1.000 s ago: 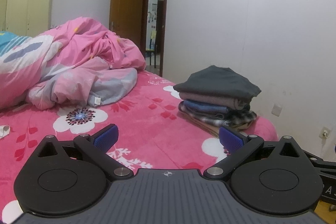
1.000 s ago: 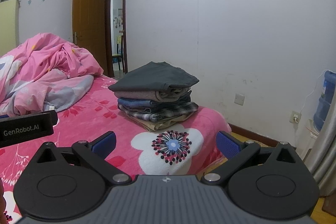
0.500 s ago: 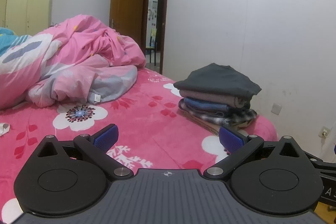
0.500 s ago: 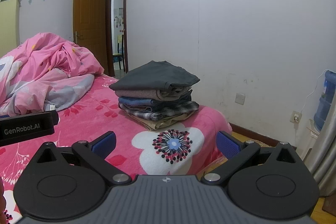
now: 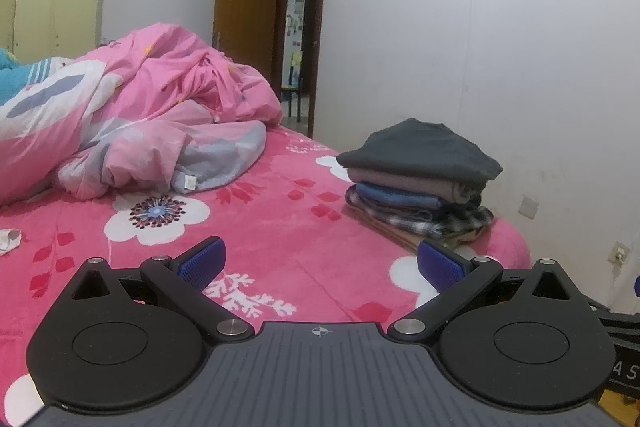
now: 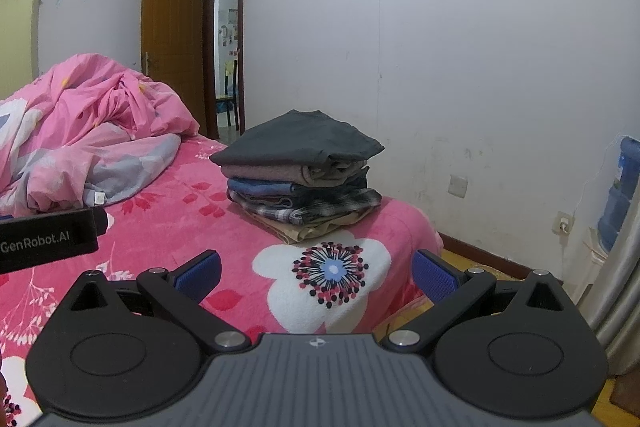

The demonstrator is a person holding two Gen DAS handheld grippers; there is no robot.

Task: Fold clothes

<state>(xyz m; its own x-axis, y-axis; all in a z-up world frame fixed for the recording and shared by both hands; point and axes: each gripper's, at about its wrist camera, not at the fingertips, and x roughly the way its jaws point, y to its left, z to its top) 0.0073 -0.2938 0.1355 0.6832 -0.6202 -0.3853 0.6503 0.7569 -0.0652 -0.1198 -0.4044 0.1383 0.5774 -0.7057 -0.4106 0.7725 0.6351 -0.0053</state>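
The left gripper (image 5: 320, 261) is spread wide with nothing between its blue pads (image 5: 202, 263); the right gripper (image 6: 316, 271) is likewise wide and empty; both hang above the pink floral bedspread (image 5: 280, 227); the stack of folded clothes (image 6: 300, 173), dark grey piece on top, sits near the bed's corner by the wall; a crumpled pink duvet (image 5: 152, 111) lies well apart, further up the bed.

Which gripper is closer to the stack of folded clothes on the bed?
Right. The right gripper faces the stack of folded clothes almost straight ahead; from the left gripper the stack lies off to the right, smaller. Both open, neither touching.
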